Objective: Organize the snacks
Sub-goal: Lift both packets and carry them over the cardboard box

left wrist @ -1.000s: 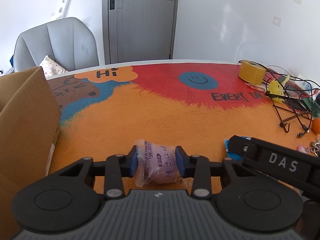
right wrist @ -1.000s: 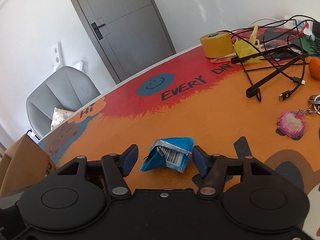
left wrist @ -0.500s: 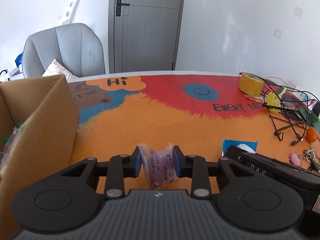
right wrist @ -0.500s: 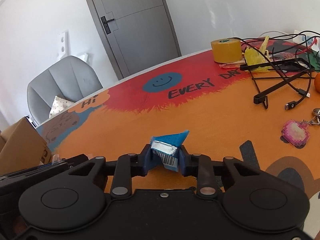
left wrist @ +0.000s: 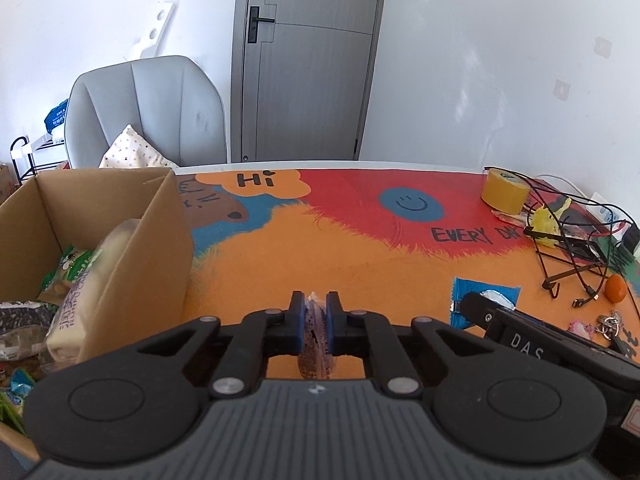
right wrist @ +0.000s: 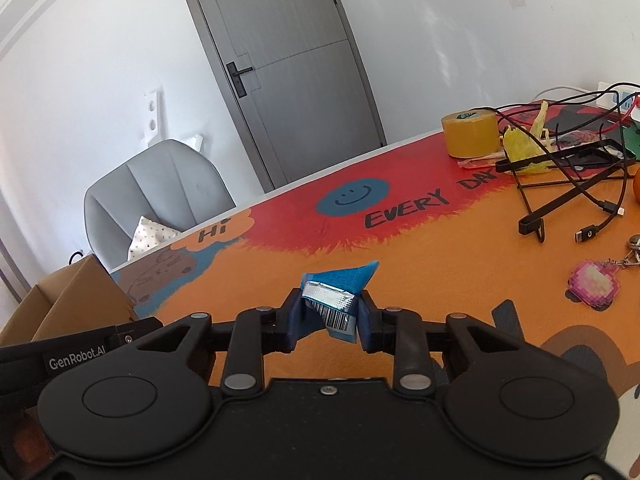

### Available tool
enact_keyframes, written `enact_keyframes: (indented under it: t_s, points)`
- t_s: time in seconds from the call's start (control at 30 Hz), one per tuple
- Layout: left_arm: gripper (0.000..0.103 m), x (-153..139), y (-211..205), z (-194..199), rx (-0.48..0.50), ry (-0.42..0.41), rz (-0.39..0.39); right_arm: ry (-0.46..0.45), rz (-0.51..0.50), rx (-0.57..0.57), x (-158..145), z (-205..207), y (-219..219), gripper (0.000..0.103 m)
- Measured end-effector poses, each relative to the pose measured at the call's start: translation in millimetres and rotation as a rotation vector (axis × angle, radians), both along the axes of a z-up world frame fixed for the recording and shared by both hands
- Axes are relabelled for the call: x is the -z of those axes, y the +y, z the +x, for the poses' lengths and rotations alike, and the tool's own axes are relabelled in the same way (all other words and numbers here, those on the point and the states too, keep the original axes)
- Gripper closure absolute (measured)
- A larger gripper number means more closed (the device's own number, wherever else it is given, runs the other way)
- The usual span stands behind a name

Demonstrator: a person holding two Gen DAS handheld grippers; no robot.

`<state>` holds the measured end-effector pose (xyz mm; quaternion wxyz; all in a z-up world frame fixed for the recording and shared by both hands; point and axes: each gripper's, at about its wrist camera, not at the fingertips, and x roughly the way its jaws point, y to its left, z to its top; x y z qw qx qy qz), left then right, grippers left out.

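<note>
My left gripper (left wrist: 315, 312) is shut on a purple snack packet (left wrist: 316, 340), squeezed thin and hanging just above the orange table mat (left wrist: 340, 264). To its left stands an open cardboard box (left wrist: 152, 248) holding several snack bags, among them a pale wrapped cake (left wrist: 86, 292). My right gripper (right wrist: 329, 312) is shut on a blue snack packet (right wrist: 340, 296) with a silver seam and barcode, lifted a little off the mat (right wrist: 420, 272). In the left wrist view the same blue packet (left wrist: 486, 294) shows at the right with the right gripper (left wrist: 472, 306) on it.
A roll of yellow tape (left wrist: 505, 193), a tangle of black cables and a wire stand (left wrist: 568, 248), an orange fruit (left wrist: 615, 287) and a pink keychain (right wrist: 594, 286) crowd the table's right side. A grey chair (left wrist: 144, 112) and a grey door (left wrist: 308, 60) stand behind.
The left gripper squeezed the purple packet flat, rose and drew toward the box, whose inside came into view. The right gripper shut on the blue packet and lifted it slightly.
</note>
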<state>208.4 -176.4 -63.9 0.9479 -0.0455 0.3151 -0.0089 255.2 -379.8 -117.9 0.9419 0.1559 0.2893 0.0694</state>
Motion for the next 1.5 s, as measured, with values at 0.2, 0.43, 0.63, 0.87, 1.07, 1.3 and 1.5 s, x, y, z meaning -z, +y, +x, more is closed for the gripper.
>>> enact_keyframes:
  t_s: [0.2, 0.43, 0.63, 0.87, 1.07, 1.3, 1.5]
  points:
    - [0.095, -13.9, 8.5, -9.0, -0.005, -0.032, -0.015, 0.004, 0.03, -0.01, 1.0, -1.2, -1.1, 0.074]
    - [0.095, -39.2, 33.1, -19.3, -0.041, -0.09, -0.029, -0.035, 0.036, -0.035, -22.3, -9.6, 11.6, 0.074]
    - [0.095, -56.9, 53.1, -30.4, -0.057, -0.138, -0.053, -0.066, 0.02, -0.054, -40.2, -16.2, 32.4, 0.074]
    - [0.095, -70.4, 77.0, -40.4, -0.091, -0.18, -0.072, -0.09, 0.015, -0.074, -55.0, -24.6, 53.2, 0.074]
    - [0.095, -80.0, 100.5, -47.9, -0.13, -0.213, -0.081, -0.116, 0.003, -0.1, -68.4, -30.6, 73.1, 0.074]
    - [0.095, -83.8, 130.9, -50.2, -0.178, -0.227, -0.086, -0.14, 0.001, -0.131, -79.7, -34.4, 96.4, 0.074]
    - [0.095, -83.4, 160.2, -47.2, -0.219, -0.232, -0.092, -0.151, -0.005, -0.163, -83.8, -34.2, 117.6, 0.074]
